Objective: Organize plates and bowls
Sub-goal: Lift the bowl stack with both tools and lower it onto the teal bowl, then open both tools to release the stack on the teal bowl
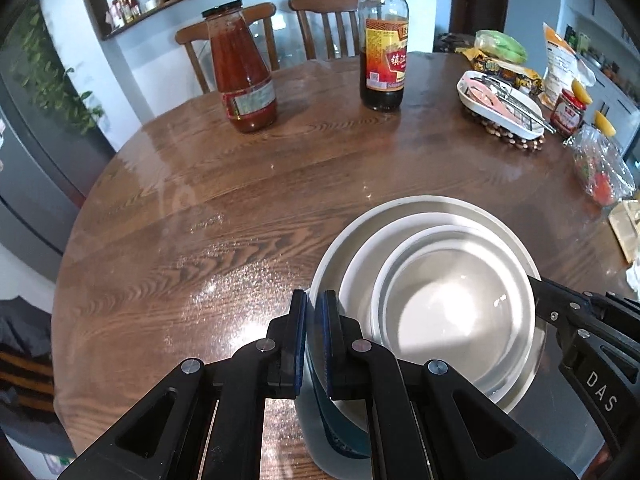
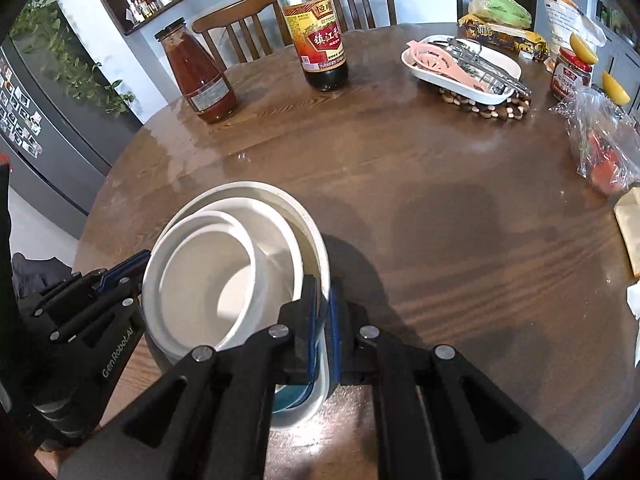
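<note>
White ceramic bowls (image 1: 452, 304), nested in three, sit near the round wooden table's (image 1: 248, 208) edge; our left gripper (image 1: 314, 312) and right gripper (image 2: 320, 300) pinch the outermost bowl's opposite rims. Stacking looks done; placement remains.

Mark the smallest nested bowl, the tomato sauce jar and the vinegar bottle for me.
smallest nested bowl (image 1: 452, 304): left wrist view, inner floor.
tomato sauce jar (image 2: 196, 76): right wrist view, glass body.
vinegar bottle (image 2: 322, 46): right wrist view, front label.
</note>
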